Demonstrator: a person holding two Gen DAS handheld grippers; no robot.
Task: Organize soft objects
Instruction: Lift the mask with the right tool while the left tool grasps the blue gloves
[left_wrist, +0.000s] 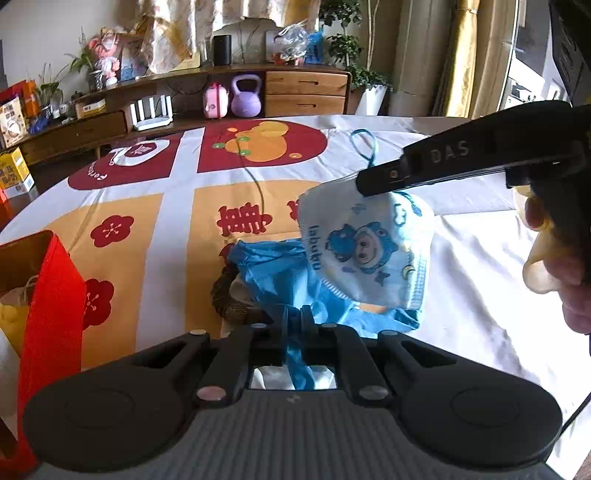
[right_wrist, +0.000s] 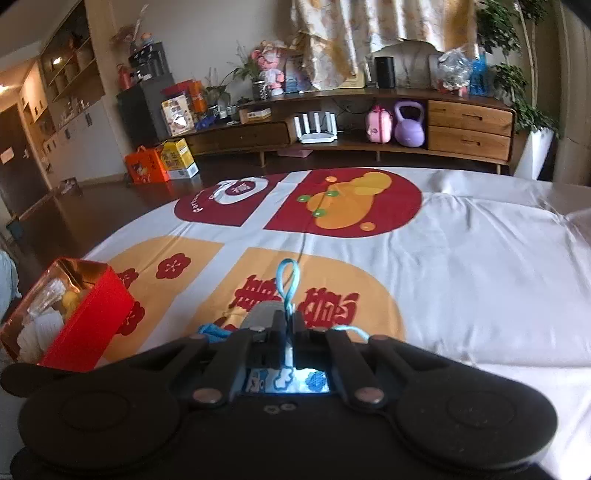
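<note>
My left gripper is shut on a crumpled blue plastic bag, held just above the tablecloth. My right gripper reaches in from the right in the left wrist view and is shut on a white face mask with a blue cartoon print, which hangs over the blue bag. In the right wrist view the right gripper pinches the mask, whose blue ear loop sticks out ahead. A red box stands at the left and holds white and yellow soft items; it also shows in the left wrist view.
A tablecloth with red and orange prints covers the table. A dark woven object lies under the blue bag. A wooden sideboard with a purple kettlebell stands beyond the table. Boxes stand on the floor.
</note>
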